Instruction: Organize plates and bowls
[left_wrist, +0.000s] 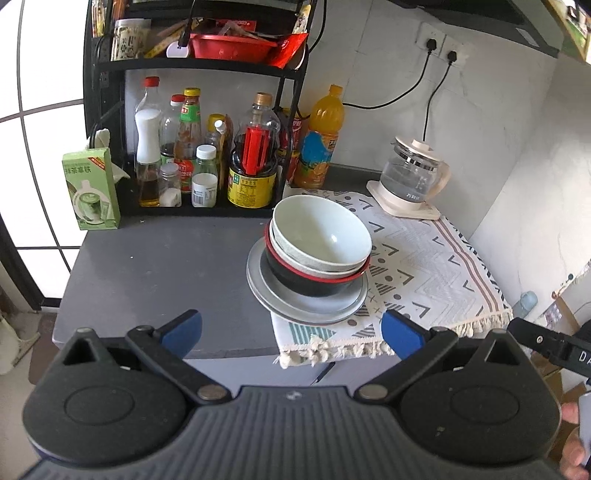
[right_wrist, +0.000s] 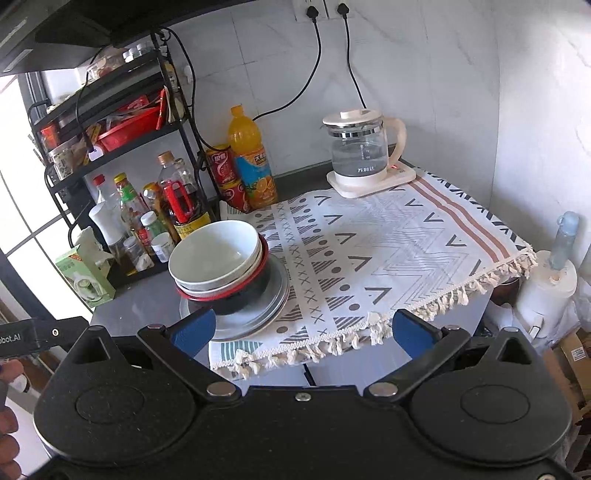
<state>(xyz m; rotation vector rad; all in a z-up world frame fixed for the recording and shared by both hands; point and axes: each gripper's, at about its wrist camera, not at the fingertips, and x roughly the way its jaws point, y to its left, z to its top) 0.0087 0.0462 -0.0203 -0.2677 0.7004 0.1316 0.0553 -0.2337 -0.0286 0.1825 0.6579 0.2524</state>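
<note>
A stack stands at the left edge of the patterned cloth (left_wrist: 424, 258) (right_wrist: 388, 251). A white bowl (left_wrist: 321, 230) (right_wrist: 216, 254) sits on top, nested in a second pale bowl (left_wrist: 314, 266), inside a black bowl with a red rim (left_wrist: 306, 286) (right_wrist: 240, 295). They rest on grey metal plates (left_wrist: 306, 306) (right_wrist: 266, 314). My left gripper (left_wrist: 291, 332) hangs open in front of the stack, holding nothing. My right gripper (right_wrist: 303, 328) is open too, just in front of the table's front edge, its left finger near the plates.
A black rack (left_wrist: 110, 110) (right_wrist: 110, 147) with sauce bottles (left_wrist: 251, 155) and an orange drink bottle (left_wrist: 319, 136) (right_wrist: 251, 158) stands behind the stack. A glass kettle (left_wrist: 413, 173) (right_wrist: 360, 151) sits at the back right. A green tissue box (left_wrist: 92, 188) is left.
</note>
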